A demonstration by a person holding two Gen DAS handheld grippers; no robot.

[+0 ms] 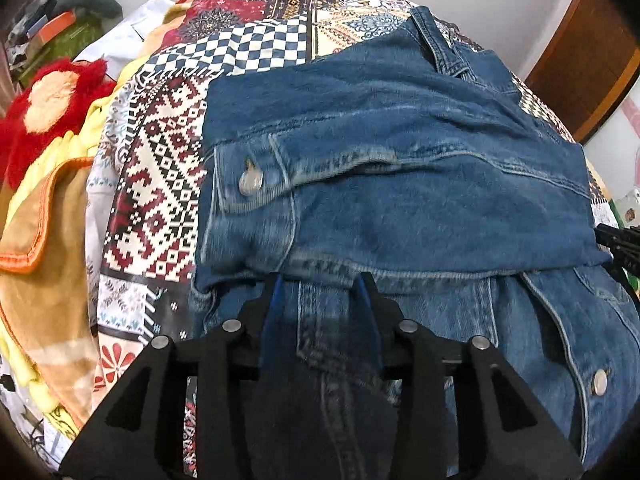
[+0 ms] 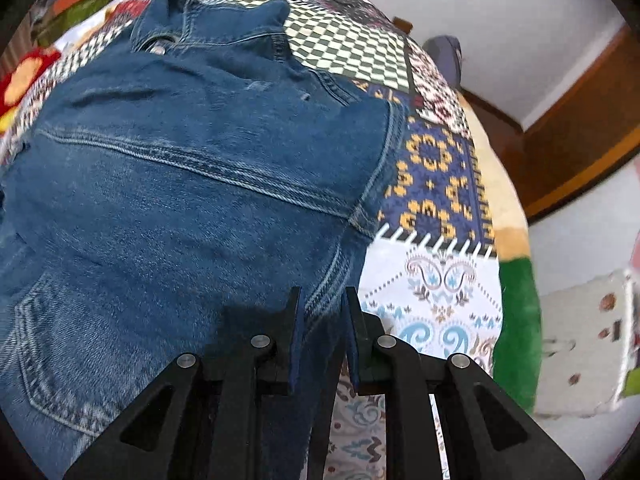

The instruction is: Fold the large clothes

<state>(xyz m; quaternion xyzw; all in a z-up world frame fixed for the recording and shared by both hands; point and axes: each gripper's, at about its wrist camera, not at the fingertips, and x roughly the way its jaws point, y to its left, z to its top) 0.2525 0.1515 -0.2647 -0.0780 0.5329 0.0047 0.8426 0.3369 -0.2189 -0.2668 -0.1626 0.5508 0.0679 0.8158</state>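
A blue denim jacket (image 1: 392, 168) lies on a patchwork bedspread (image 1: 160, 184), with a sleeve folded across its body and its collar at the far end. My left gripper (image 1: 322, 280) is shut on the jacket's near left hem, denim bunched between its fingers. In the right wrist view the jacket (image 2: 192, 184) fills the left and middle, collar far left. My right gripper (image 2: 323, 296) is shut on the jacket's near right side seam, the fabric running down between the fingers.
A red and yellow plush toy (image 1: 52, 108) and yellow-brown blankets (image 1: 44, 240) lie left of the jacket. Patterned bedspread (image 2: 436, 208) lies right of the jacket, with a green edge (image 2: 516, 328). A wooden door frame (image 2: 580, 140) stands beyond.
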